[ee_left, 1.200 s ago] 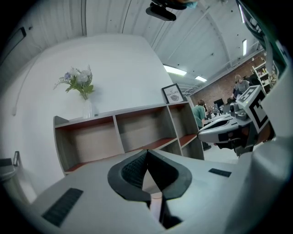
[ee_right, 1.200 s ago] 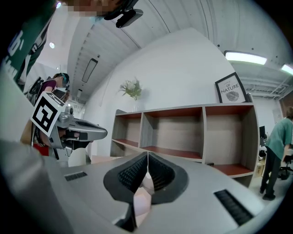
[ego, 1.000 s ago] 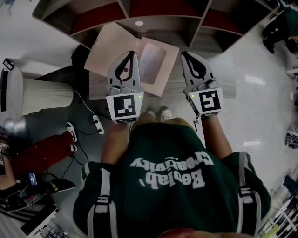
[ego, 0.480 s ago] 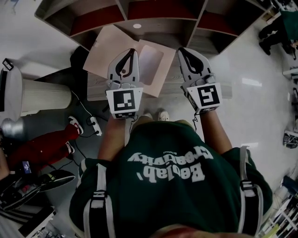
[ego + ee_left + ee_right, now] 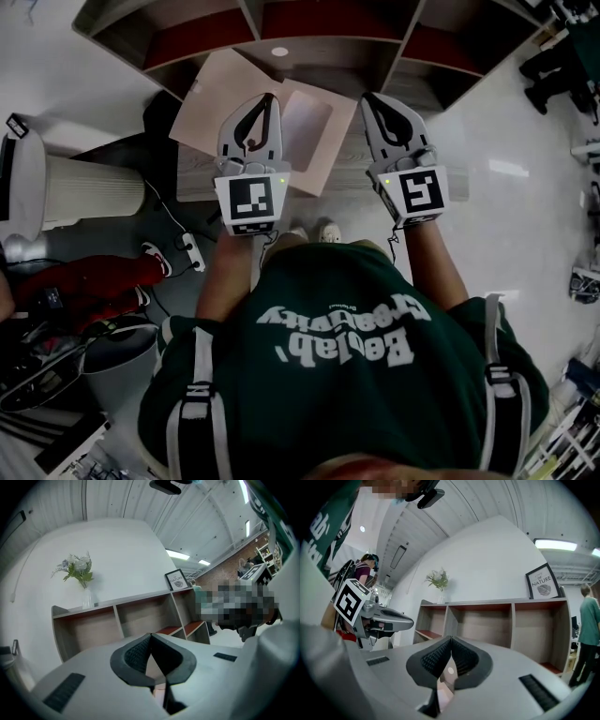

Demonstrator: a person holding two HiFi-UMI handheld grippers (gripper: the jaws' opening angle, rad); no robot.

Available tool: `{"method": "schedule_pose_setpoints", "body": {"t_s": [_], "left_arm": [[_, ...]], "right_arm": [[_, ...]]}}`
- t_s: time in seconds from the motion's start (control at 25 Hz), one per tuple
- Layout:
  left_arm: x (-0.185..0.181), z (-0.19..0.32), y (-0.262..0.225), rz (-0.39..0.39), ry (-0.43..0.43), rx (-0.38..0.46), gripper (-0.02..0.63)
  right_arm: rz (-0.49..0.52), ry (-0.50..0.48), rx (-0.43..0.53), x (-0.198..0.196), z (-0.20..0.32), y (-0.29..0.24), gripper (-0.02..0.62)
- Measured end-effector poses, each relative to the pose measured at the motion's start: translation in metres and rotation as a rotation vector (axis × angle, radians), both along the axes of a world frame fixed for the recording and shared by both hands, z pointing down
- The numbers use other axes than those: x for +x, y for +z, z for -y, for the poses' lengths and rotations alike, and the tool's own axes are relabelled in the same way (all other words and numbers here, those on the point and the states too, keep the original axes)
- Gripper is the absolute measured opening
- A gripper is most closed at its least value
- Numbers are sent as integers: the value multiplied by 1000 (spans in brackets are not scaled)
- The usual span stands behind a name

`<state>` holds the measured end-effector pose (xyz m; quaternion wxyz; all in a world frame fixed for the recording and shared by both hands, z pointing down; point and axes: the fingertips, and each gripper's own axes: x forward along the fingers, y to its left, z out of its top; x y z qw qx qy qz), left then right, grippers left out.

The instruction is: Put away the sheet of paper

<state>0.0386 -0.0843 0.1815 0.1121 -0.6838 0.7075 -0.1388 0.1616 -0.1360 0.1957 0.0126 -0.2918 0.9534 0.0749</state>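
Note:
Two pinkish sheets of paper point(image 5: 214, 101) lie overlapping on a low wood-grain table point(image 5: 349, 172) in front of a shelf unit point(image 5: 319, 42); the right one point(image 5: 323, 136) has a paler rectangle on it. My left gripper point(image 5: 272, 97) hangs above the paper, shut, with nothing in it. My right gripper point(image 5: 368, 97) is just right of the paper, also shut and empty. In the left gripper view the gripper point(image 5: 150, 636) points at the shelf unit point(image 5: 140, 616). The right gripper view shows that gripper point(image 5: 451, 640) with its pads together and the left gripper point(image 5: 382, 618) off to the side.
A white ribbed cylinder point(image 5: 80, 192) lies left of the table, with a power strip and cable point(image 5: 192, 248) on the floor. Legs in red trousers point(image 5: 84, 281) are at the left. On the shelf stand a vase of flowers point(image 5: 79, 573) and a framed picture point(image 5: 177, 579). A person point(image 5: 586, 630) stands at the right.
Both grippers have stayed shut and nearly still above the table. The red-trousered legs at the left have shifted lower and further left.

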Motion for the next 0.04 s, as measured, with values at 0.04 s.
{"method": "schedule_pose_setpoints", "body": {"t_s": [0.04], "left_arm": [[10, -1, -7, 4, 0, 1, 18]], "right_arm": [[3, 2, -2, 10, -1, -6, 34]]}}
